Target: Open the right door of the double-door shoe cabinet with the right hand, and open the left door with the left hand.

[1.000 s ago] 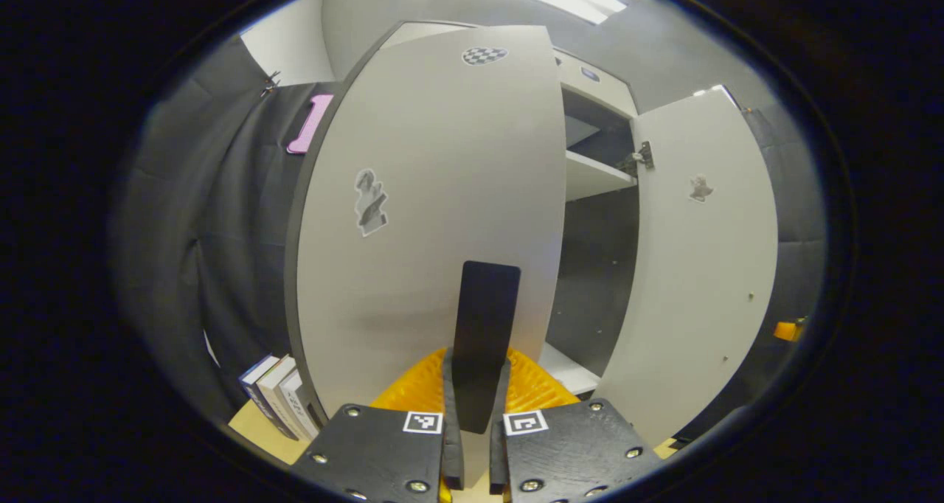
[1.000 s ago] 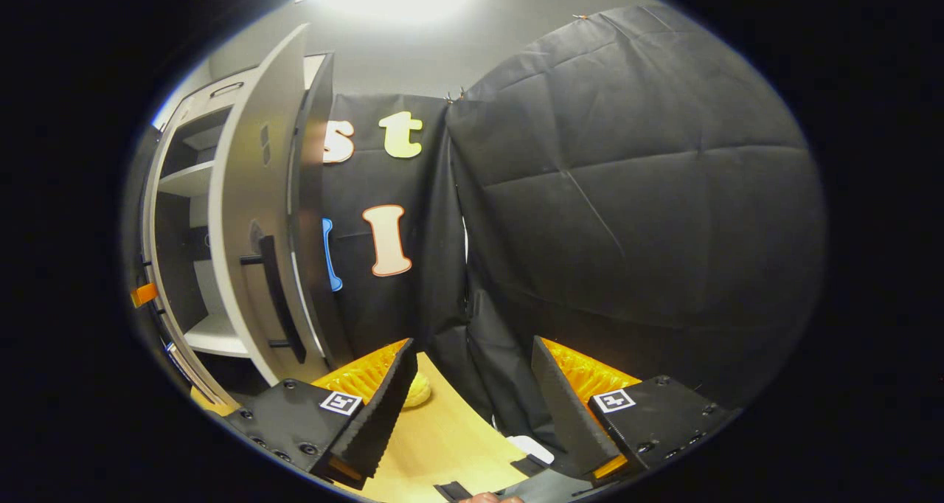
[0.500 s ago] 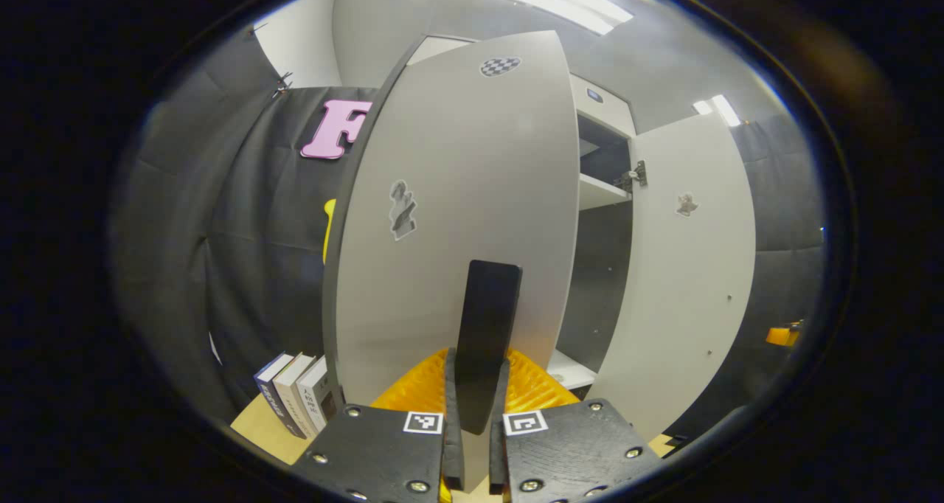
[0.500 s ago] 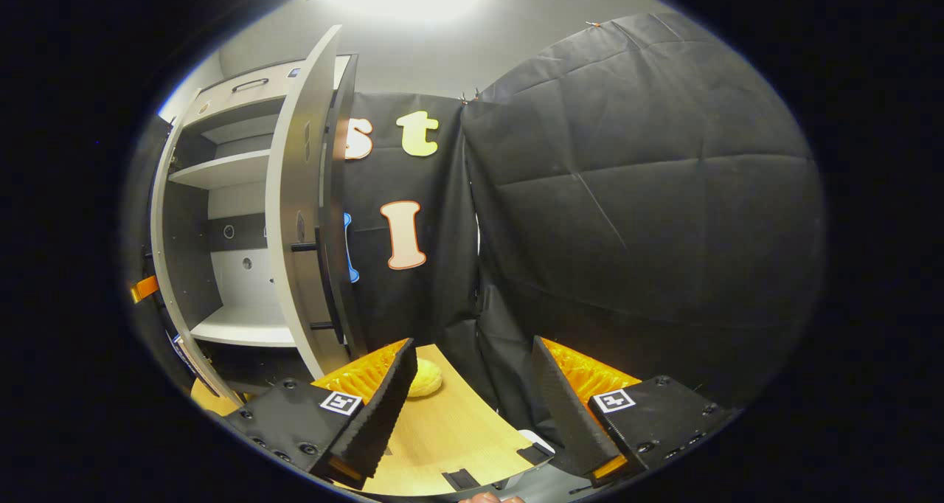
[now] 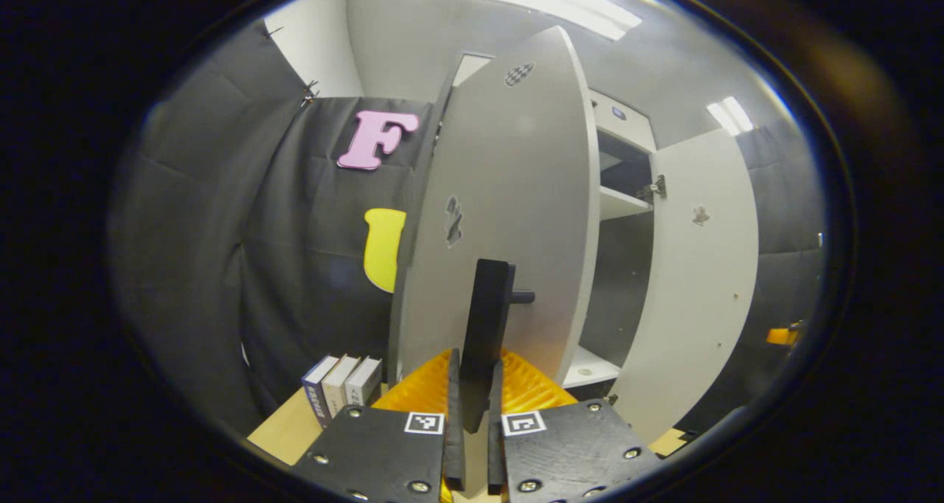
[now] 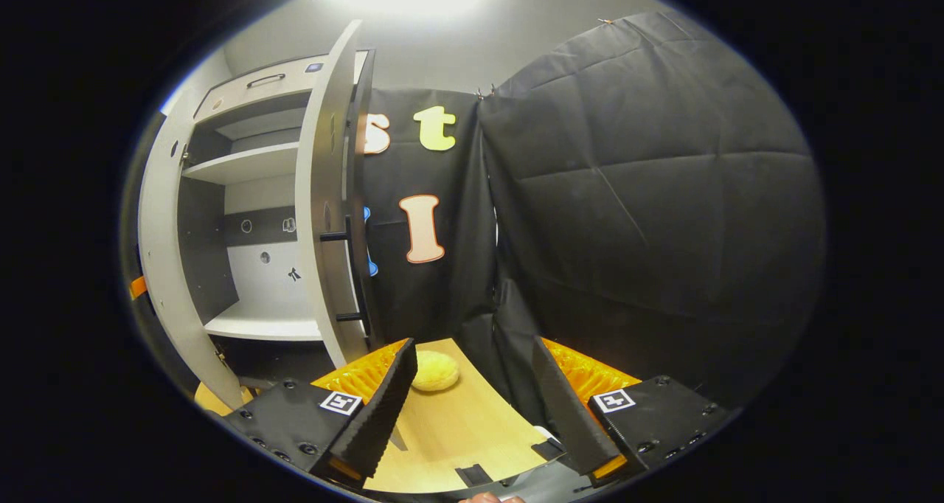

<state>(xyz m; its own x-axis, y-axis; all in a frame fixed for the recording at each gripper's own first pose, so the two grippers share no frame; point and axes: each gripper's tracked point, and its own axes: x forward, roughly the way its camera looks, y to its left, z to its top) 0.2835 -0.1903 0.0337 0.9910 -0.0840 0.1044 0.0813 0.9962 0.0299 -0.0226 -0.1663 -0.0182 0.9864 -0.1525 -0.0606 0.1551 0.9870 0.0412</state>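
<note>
The left door [image 5: 509, 215] of the shoe cabinet [image 6: 251, 193] is swung wide, its black handle [image 5: 487, 326] pinched by the left tool [image 5: 472, 444], while the right tool [image 6: 472, 407] is held spread over the desk [image 6: 450, 429], right door [image 6: 324, 193] open too.

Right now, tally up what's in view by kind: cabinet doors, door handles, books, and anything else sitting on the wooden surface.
Cabinet doors: 2, left door and right door, both swung open
Door handles: 2, left handle in the left tool, right handle
Books: 3, upright in a row
Yellow round object: 1
Total: 8
</note>
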